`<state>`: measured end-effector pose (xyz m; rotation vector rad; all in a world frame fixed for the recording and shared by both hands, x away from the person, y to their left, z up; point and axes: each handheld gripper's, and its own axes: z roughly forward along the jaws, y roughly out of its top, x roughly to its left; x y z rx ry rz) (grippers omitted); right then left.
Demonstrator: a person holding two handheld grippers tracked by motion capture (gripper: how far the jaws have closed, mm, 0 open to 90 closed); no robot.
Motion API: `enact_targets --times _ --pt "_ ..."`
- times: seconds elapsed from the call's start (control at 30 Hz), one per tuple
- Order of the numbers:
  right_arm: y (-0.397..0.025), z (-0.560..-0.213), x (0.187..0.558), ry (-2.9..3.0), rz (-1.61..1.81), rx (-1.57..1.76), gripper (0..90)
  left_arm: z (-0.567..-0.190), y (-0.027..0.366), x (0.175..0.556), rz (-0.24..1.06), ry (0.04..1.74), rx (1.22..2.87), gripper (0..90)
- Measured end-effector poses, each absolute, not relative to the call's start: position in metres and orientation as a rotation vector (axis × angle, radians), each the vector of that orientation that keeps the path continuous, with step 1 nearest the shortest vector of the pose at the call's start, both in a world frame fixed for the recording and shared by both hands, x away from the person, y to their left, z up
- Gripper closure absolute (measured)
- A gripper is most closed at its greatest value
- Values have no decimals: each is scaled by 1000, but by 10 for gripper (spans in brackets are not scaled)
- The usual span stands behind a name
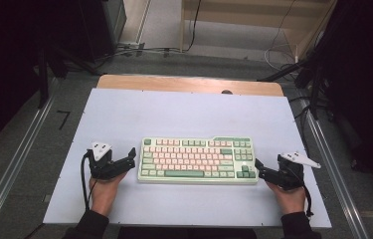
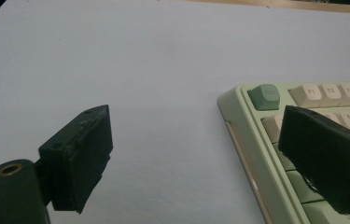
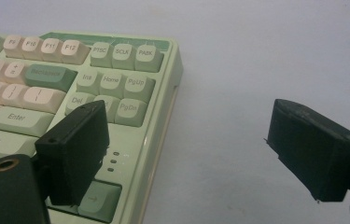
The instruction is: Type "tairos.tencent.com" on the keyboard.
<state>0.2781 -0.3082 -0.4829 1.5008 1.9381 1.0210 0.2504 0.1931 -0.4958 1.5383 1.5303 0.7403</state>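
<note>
A pale green keyboard (image 1: 197, 160) with cream, pink and dark green keys lies flat in the middle of the white table. My left gripper (image 1: 131, 159) is at its left end and my right gripper (image 1: 259, 169) at its right end, each held by a hand. In the left gripper view the gripper (image 2: 200, 154) is open, one jaw above the keys of the keyboard (image 2: 238, 116) and the other over bare table. In the right gripper view the gripper (image 3: 191, 149) is also open, astride the right edge of the keyboard (image 3: 130, 84) near the arrow keys.
The white table top (image 1: 174, 114) has a wooden strip (image 1: 189, 83) along its far edge. Metal rails (image 1: 15, 164) run along the floor on both sides. Cables (image 1: 139, 50) and dark equipment lie on the floor beyond the table.
</note>
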Motion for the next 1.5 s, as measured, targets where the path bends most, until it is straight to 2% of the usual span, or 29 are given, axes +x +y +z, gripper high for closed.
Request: enact_targets --times 0.37,0.47,0.87,1.0,1.17,1.4,1.5 --pt "-309 -483 276 1933 1012 1507 112 -494 190 253 715 1511 1538 179" --pt "-311 -484 273 1928 1005 1515 112 -493 186 256 717 1505 1546 223" --pt "-324 -486 258 1890 972 1553 112 -490 165 270 673 1409 1580 265" --pt "-328 -487 253 1876 961 1564 112 -488 155 275 608 1358 1593 400" --pt "-334 -488 248 1861 944 1579 112 -484 142 277 621 1286 1635 569" --pt "-339 -488 241 1840 935 1597 112 -483 116 279 611 1201 1698 888" --pt "-340 -488 240 1834 937 1599 112 -482 109 279 590 1182 1721 900"
